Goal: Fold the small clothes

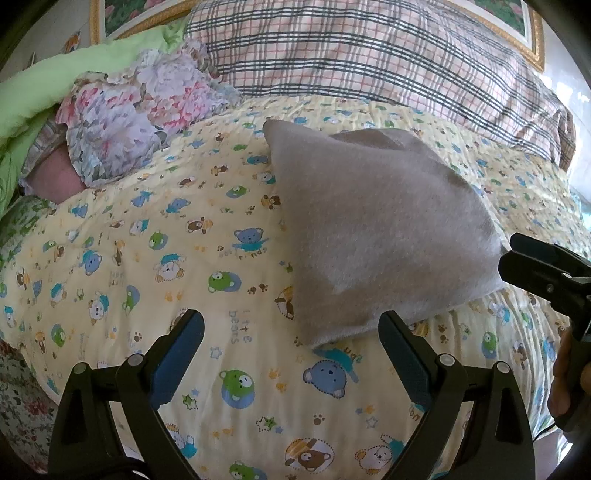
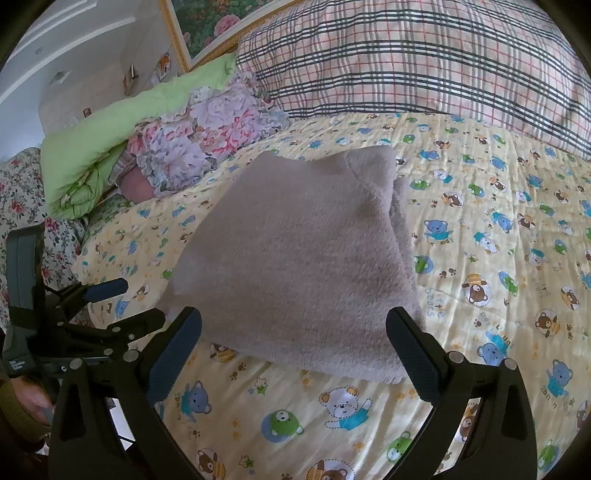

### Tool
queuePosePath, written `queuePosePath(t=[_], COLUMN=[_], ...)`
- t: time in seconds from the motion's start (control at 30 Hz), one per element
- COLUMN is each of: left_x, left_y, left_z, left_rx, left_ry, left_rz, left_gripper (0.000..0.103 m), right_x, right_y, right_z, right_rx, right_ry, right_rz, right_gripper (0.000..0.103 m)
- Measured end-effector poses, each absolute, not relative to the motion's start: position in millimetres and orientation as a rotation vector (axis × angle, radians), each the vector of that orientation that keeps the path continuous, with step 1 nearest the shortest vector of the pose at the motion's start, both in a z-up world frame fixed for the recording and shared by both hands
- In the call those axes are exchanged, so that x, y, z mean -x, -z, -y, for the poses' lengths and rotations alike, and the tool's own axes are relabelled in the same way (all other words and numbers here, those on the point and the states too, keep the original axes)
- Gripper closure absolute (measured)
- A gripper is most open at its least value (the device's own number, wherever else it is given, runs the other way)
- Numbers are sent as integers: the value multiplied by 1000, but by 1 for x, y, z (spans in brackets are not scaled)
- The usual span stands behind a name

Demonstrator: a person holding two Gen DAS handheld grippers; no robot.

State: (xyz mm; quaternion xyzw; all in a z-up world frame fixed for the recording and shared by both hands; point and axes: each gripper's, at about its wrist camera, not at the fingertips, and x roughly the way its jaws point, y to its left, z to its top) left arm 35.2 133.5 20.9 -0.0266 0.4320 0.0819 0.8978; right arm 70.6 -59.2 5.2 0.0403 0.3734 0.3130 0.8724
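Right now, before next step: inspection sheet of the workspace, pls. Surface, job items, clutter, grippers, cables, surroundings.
Surface: yellow bear-print quilt on a bed, slightly wrinkled.
Job's things: one grey-beige knit garment, already folded into a compact stack, lying on the quilt.
Clutter: floral cloth and green comforter bunched at the far left; plaid pillow along the head of the bed.
Grippers: left gripper open, empty, its right finger at the garment's near corner; right gripper open, empty, at the garment's near edge.
Cables: nothing seen.
Surroundings: gold-framed flower picture behind the bed, white wall at left.
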Motion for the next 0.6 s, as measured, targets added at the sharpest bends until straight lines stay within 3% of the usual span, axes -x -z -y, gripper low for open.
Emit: queuePosePath(t=[0.6], left_x=[-46], left_y=[-29], left_z=[-139], left_rx=[44], left_ry=[-165], left_rz=[-873], left_gripper=[7], right_x=[-78], right_y=[-8], right_z=[63], right_rx=[-117], right_ry=[-640], right_rz=[-775], right_gripper=[3])
